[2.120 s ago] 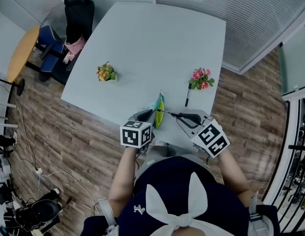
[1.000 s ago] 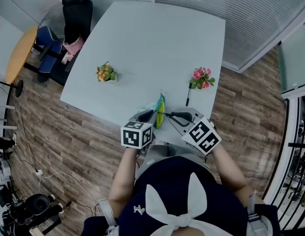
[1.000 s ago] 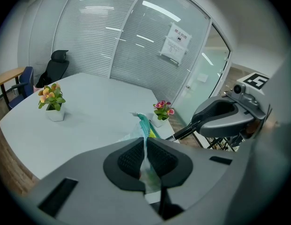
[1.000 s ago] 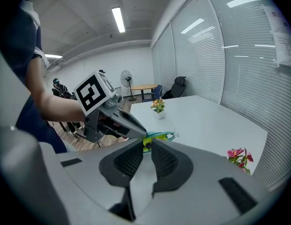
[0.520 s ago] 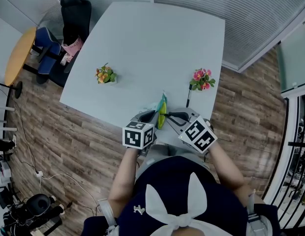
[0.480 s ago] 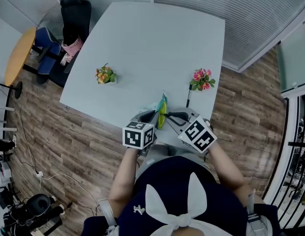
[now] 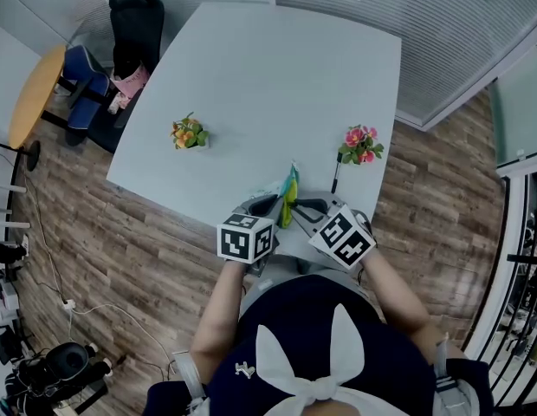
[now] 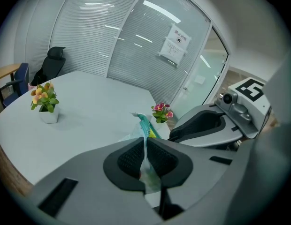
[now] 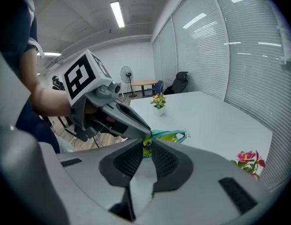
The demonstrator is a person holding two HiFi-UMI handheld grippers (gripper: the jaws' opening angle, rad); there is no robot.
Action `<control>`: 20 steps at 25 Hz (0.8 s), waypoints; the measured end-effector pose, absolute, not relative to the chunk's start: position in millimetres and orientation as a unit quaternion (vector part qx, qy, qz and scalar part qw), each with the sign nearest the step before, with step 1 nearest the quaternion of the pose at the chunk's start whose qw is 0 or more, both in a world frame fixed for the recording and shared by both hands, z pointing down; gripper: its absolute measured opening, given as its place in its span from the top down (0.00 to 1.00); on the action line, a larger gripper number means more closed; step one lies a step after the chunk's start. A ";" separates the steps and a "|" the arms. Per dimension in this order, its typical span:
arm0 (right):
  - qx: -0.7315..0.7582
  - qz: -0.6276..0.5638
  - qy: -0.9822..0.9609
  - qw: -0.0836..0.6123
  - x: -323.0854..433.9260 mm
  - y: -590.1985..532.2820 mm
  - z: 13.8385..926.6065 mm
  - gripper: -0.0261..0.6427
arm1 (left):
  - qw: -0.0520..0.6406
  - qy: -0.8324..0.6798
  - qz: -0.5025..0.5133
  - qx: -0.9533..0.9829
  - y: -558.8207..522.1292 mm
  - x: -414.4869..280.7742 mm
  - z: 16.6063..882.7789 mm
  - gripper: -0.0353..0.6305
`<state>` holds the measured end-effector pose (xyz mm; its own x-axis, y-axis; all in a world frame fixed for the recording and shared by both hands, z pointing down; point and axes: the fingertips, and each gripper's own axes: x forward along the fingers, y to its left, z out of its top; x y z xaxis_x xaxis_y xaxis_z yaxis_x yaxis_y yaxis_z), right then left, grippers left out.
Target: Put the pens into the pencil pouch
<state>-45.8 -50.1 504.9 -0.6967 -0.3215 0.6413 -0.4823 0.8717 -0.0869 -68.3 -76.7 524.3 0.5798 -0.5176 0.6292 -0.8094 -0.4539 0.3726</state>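
The step in hand looks to be feeding a pen into the pencil pouch [image 7: 289, 194], which stands at the near edge of the table [image 7: 277, 76]. The left gripper [image 8: 146, 143] has its jaws pressed together on the pouch's thin edge. The right gripper [image 9: 146, 146], jaws nearly closed, pinches a small dark end, likely the pen, right at the pouch's mouth. Next it should let go inside, then fetch the spare pen [image 7: 336, 177] lying just beyond the pouch
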 end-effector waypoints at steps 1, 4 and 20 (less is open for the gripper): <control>0.220 0.125 -0.912 0.322 -46.7 -50.8 506.0 0.87 | 0.333 -0.402 0.219 0.824 -77.1 -68.1 524.3 0.89; 0.218 0.127 -0.912 0.323 -49.6 -53.1 509.3 0.87 | 0.335 -0.400 0.217 0.825 -78.4 -67.5 524.1 0.89; 0.231 0.145 -0.914 0.300 -55.4 -63.5 513.1 0.81 | 0.340 -0.401 0.215 0.823 -84.2 -73.8 525.3 0.89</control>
<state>-55.4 -63.5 513.1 -0.7129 -0.3347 0.6162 -0.5092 0.8513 -0.1267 -73.8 -84.2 525.3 0.5863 -0.5138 0.6263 -0.8059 -0.4482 0.3868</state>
